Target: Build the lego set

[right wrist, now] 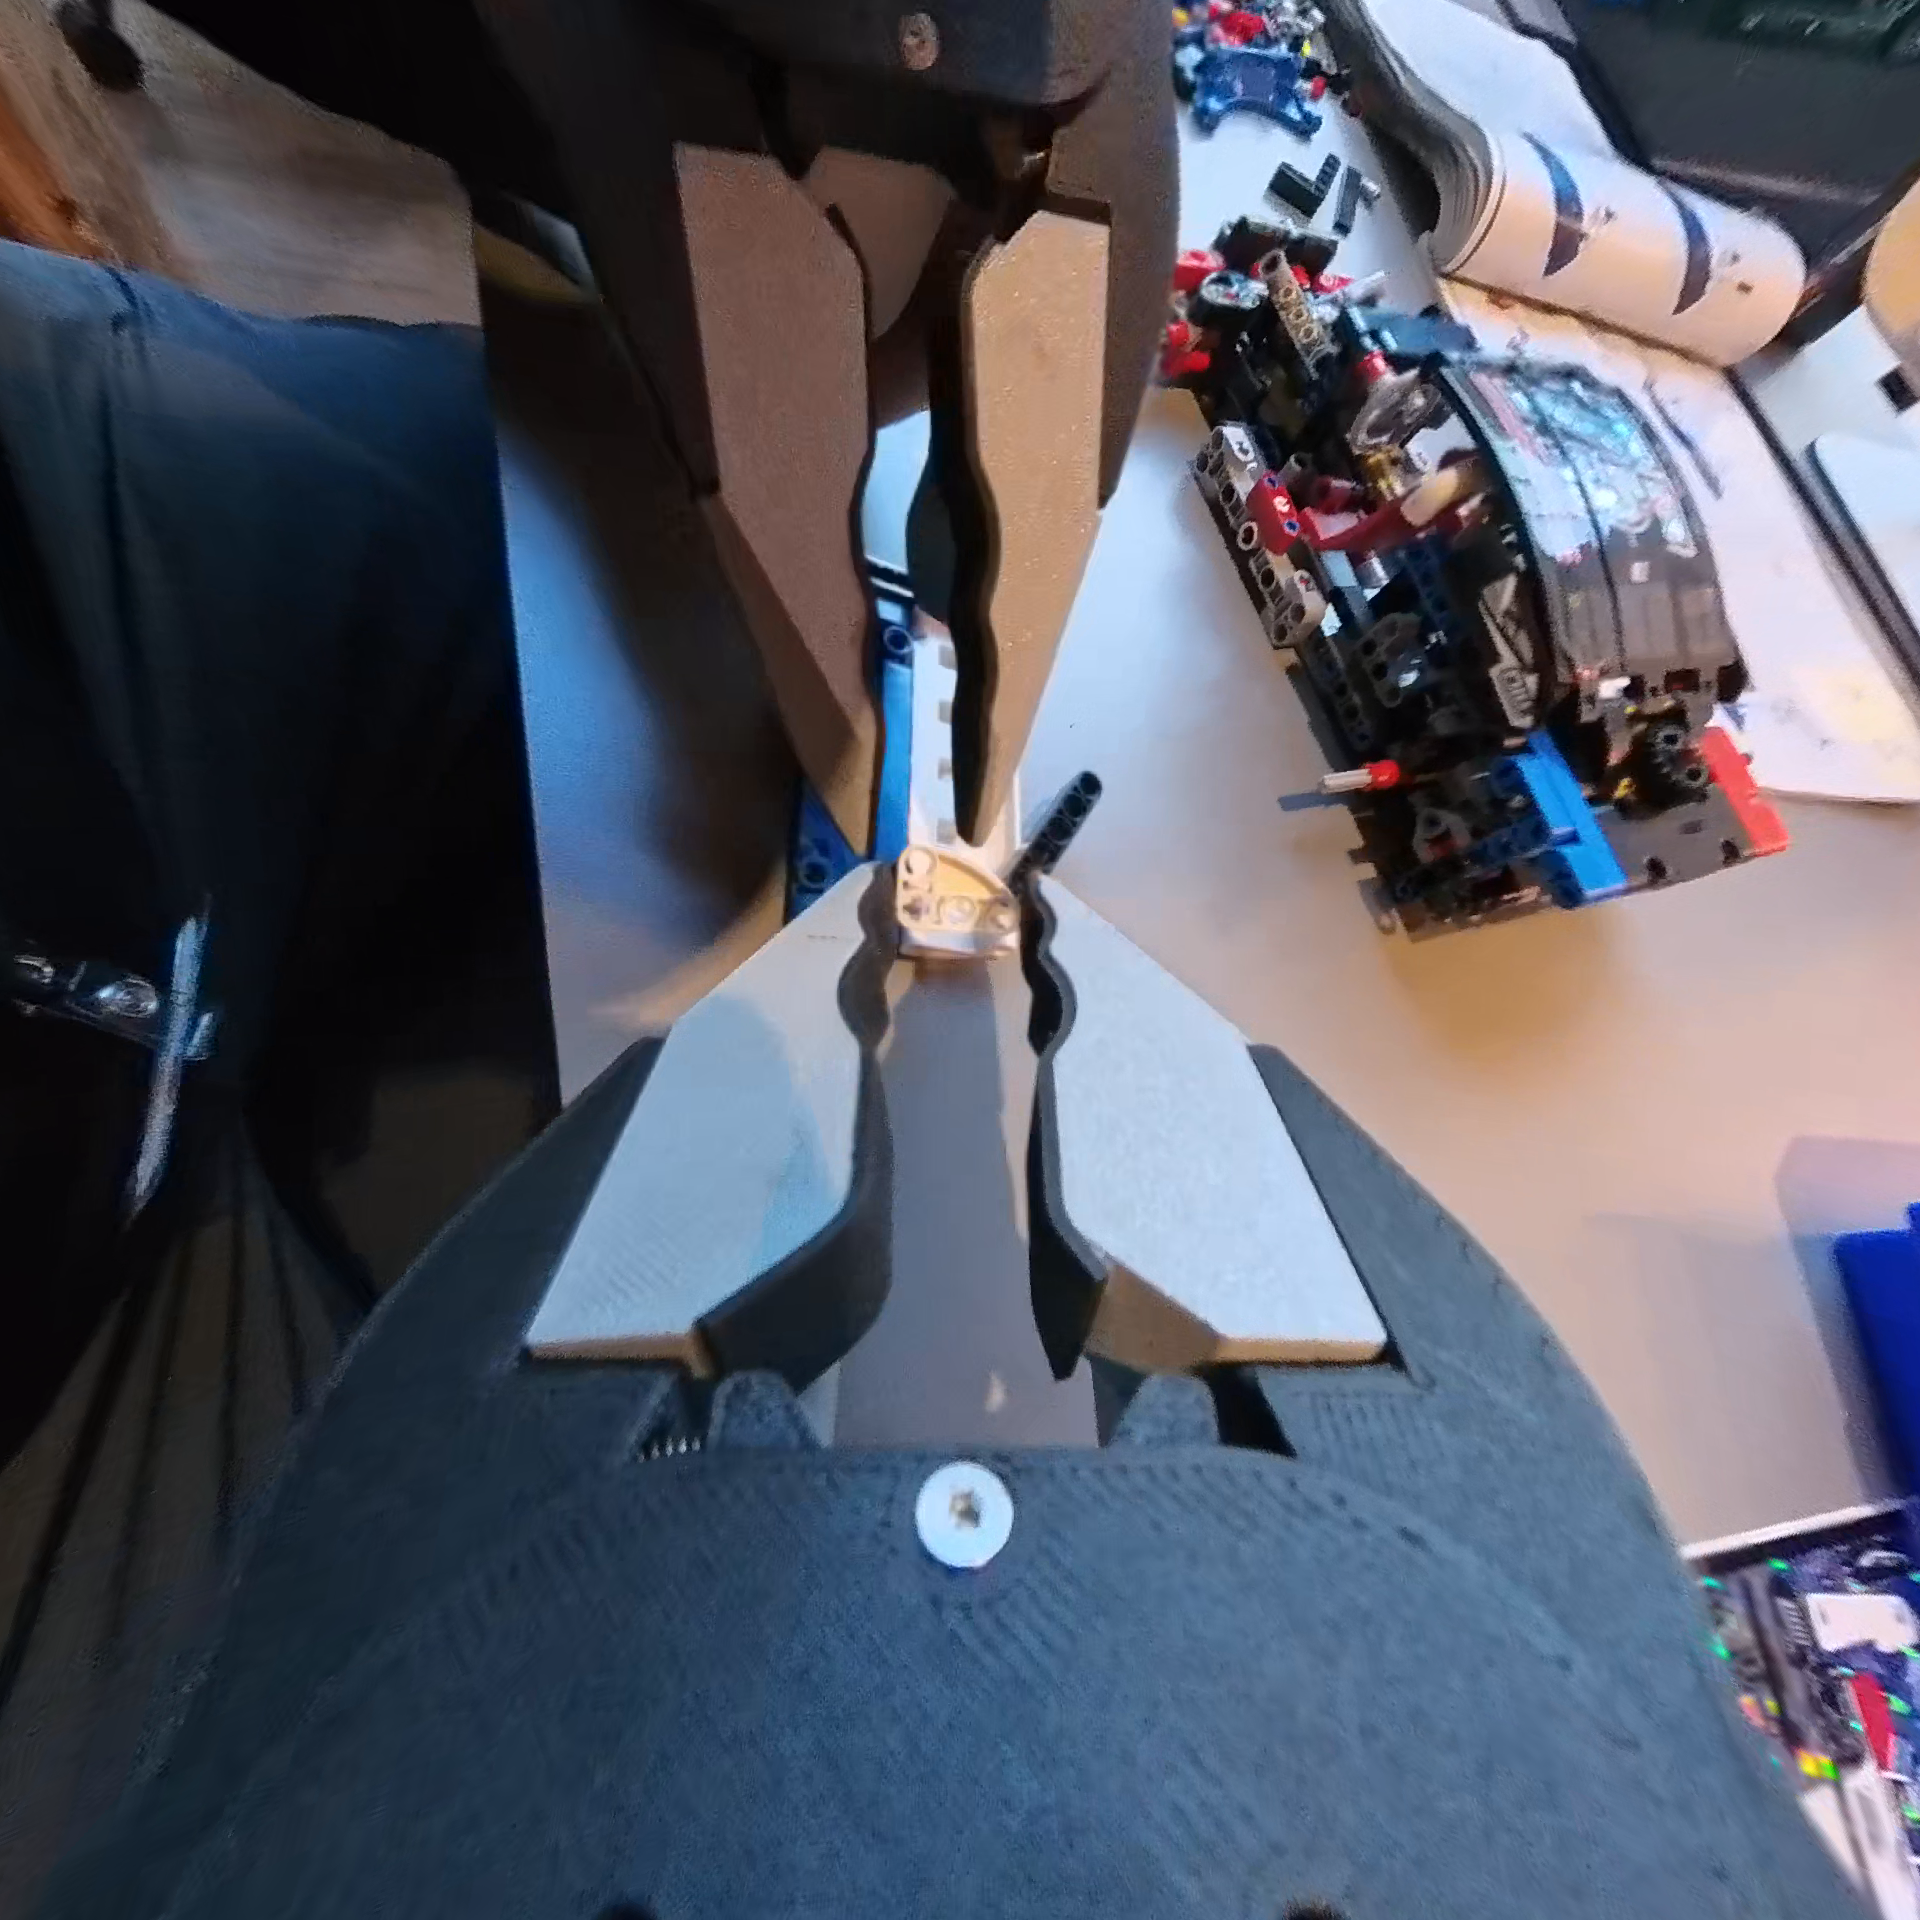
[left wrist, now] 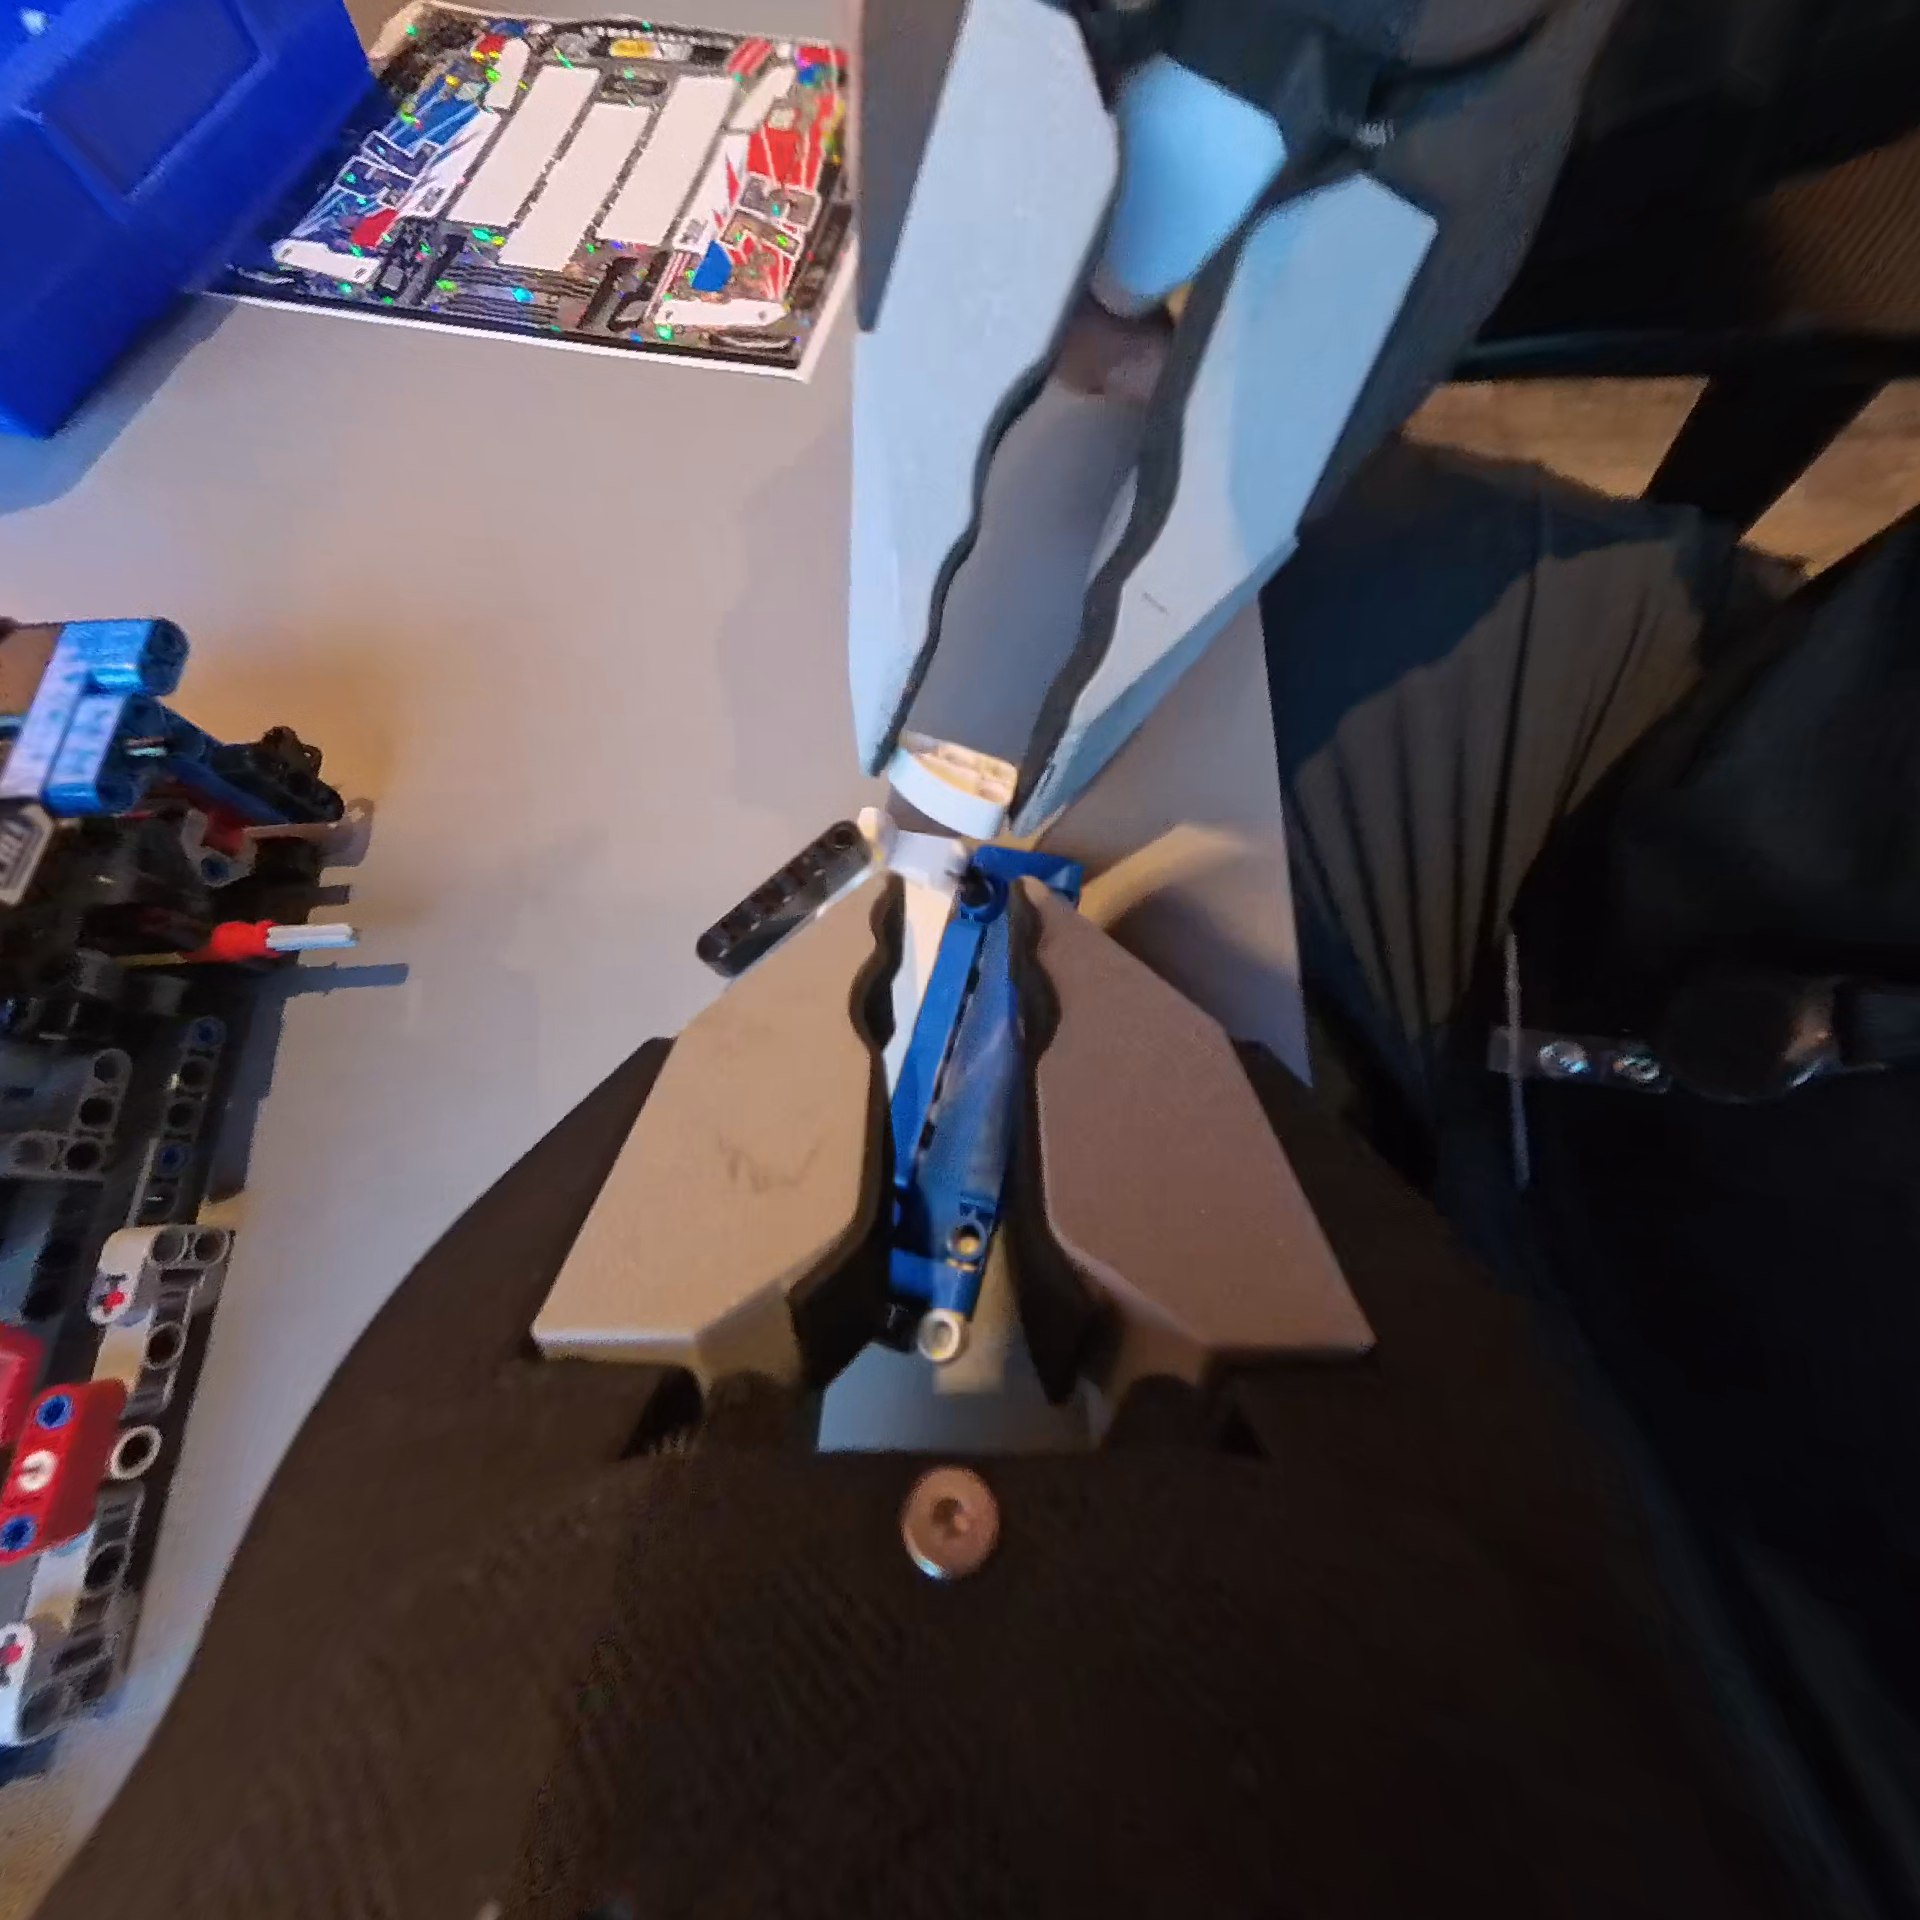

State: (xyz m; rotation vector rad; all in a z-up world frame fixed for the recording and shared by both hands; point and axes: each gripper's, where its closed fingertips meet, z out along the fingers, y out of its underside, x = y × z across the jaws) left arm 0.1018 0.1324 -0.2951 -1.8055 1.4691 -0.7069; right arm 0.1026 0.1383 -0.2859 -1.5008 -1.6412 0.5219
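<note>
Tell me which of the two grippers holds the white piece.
The right gripper: its tips pinch the small white curved piece. The left gripper instead clamps the long blue piece between its fingers.

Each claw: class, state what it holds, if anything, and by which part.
Left claw clamps a long blue lego assembly along its sides. Right claw pinches a small white curved piece at its fingertips.

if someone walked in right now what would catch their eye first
Probably the two grippers meeting tip to tip at the table edge: the left gripper clamps a long blue lego assembly, the right gripper pinches a small white curved piece. Next, the half-built lego car on the table beyond them.
</note>
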